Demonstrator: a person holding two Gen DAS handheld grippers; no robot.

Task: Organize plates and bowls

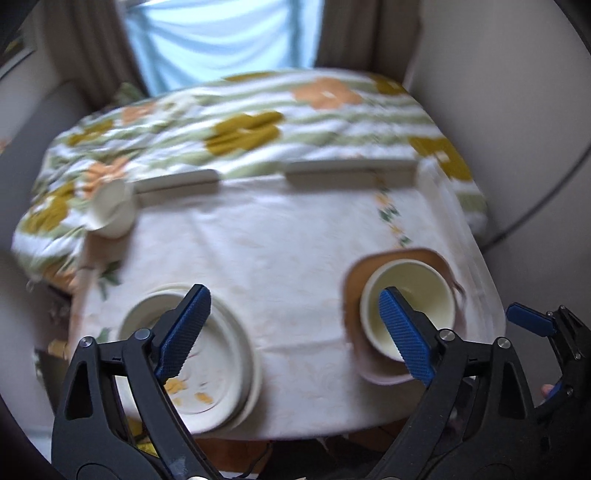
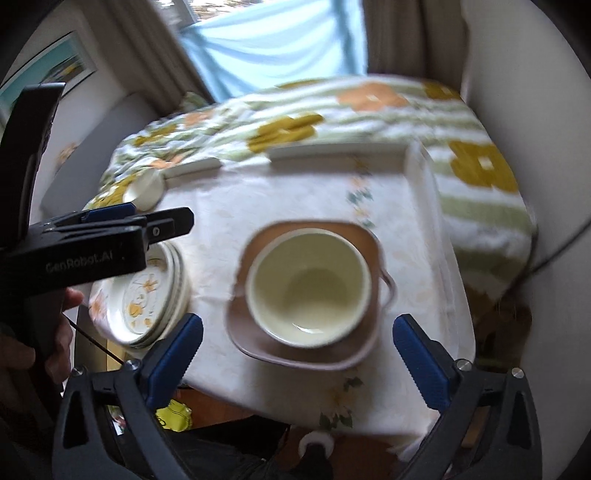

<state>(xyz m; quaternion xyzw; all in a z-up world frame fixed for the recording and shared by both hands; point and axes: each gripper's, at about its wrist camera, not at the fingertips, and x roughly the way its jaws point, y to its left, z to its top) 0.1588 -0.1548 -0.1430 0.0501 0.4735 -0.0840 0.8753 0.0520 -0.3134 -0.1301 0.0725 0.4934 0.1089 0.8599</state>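
Right wrist view, bowl (image 2: 308,286) apparently near table edge (image 2: 466,332)

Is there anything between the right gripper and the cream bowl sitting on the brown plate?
Nothing visible. The right gripper is open, with the cream bowl on the brown plate directly ahead between its fingers. The stack of flowered plates sits off to the left, out of the path.

Daylight comes through a window (image 1: 221,33) hung with a pale blue sheer, flanked by beige curtains (image 1: 92,48). Below it lies a bed cover (image 1: 243,129) with mustard and orange flowers and green stripes, past the desk's (image 1: 277,236) far edge. White walls (image 1: 498,110) close the right; a framed picture (image 2: 48,74) hangs at left.
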